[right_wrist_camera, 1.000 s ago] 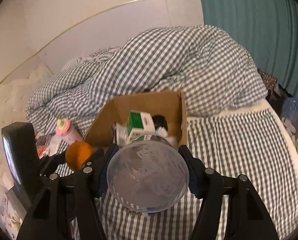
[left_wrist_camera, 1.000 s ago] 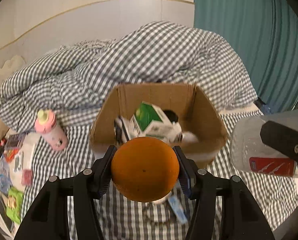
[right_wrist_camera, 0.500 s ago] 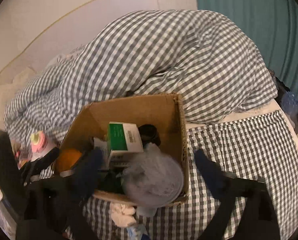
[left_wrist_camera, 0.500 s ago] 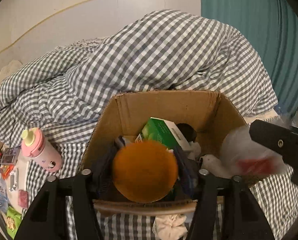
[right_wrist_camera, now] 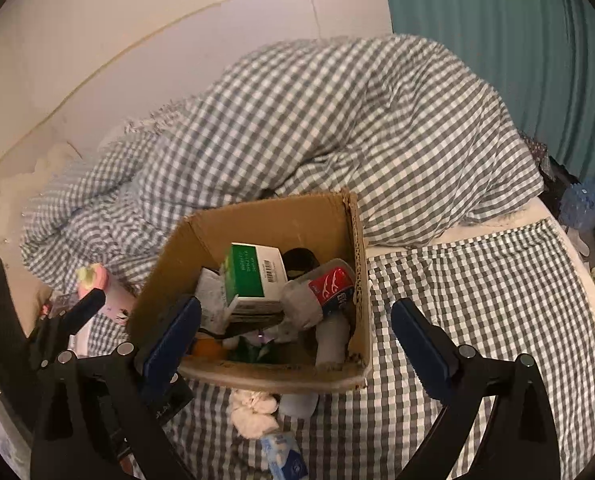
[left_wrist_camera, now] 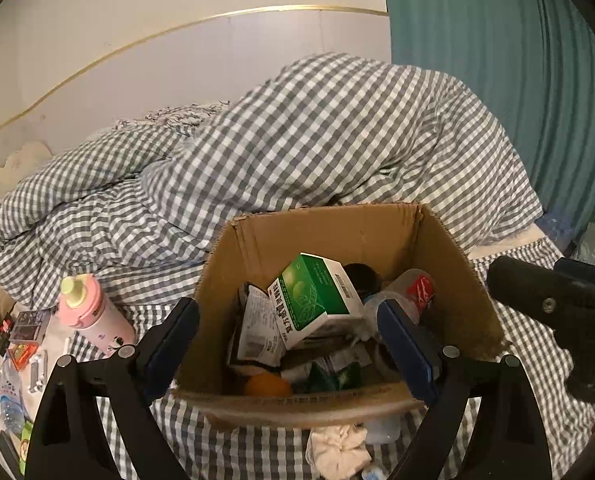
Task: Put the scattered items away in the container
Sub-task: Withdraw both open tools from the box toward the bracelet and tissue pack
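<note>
A cardboard box stands on the checked bed. Inside lie a green carton, an orange at the near wall, and a clear plastic tub with a red label on the right side. My left gripper is open and empty over the box's near edge. My right gripper is open and empty, also above the near edge. A white crumpled cloth and a small blue packet lie on the bed in front of the box.
A pink bottle lies left of the box. Several small packets and a water bottle lie at the far left. A heaped checked duvet sits behind the box. A teal curtain hangs on the right.
Both grippers moved forward over the box and opened. The orange dropped from the left gripper into the box. The plastic tub dropped from the right gripper into the box.
</note>
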`<state>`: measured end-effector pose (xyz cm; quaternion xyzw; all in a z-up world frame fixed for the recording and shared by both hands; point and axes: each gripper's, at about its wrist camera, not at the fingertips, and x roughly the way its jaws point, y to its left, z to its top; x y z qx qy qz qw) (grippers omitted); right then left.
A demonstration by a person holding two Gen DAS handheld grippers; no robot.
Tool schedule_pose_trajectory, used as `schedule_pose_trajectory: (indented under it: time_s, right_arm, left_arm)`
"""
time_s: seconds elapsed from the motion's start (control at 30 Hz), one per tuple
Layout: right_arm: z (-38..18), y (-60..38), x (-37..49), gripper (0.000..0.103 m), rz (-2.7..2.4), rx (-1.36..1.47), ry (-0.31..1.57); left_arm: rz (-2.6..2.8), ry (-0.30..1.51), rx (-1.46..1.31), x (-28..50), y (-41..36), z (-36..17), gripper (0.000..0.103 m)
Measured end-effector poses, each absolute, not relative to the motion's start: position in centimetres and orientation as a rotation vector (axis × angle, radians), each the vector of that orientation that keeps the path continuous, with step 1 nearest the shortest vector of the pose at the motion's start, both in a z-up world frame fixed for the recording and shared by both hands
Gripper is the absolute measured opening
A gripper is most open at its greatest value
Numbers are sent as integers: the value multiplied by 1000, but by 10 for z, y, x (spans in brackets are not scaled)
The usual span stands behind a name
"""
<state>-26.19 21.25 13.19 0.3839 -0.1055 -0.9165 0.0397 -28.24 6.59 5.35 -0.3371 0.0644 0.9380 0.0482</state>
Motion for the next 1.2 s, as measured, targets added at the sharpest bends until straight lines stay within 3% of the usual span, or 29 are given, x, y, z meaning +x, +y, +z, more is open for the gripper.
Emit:
schedule_pose_trajectory:
  time_s: [0.33, 0.57, 0.83, 1.2]
  right_arm:
    - [198, 224, -155, 96, -2860, 1022, -331]
    - [205, 218, -74, 96, -2868, 951, -288]
    - [149, 205, -27, 96, -2833, 1066, -185]
    - [76, 201, -25, 96, -2773, 1192, -192]
  left_arm:
    - [2870, 120, -984, -191, 52, 121, 93]
    - [2879, 132, -917, -114, 50, 140, 99]
    - [2874, 110, -1005, -58, 37, 96, 103]
    - [2841, 61, -1258, -48, 13, 2, 103]
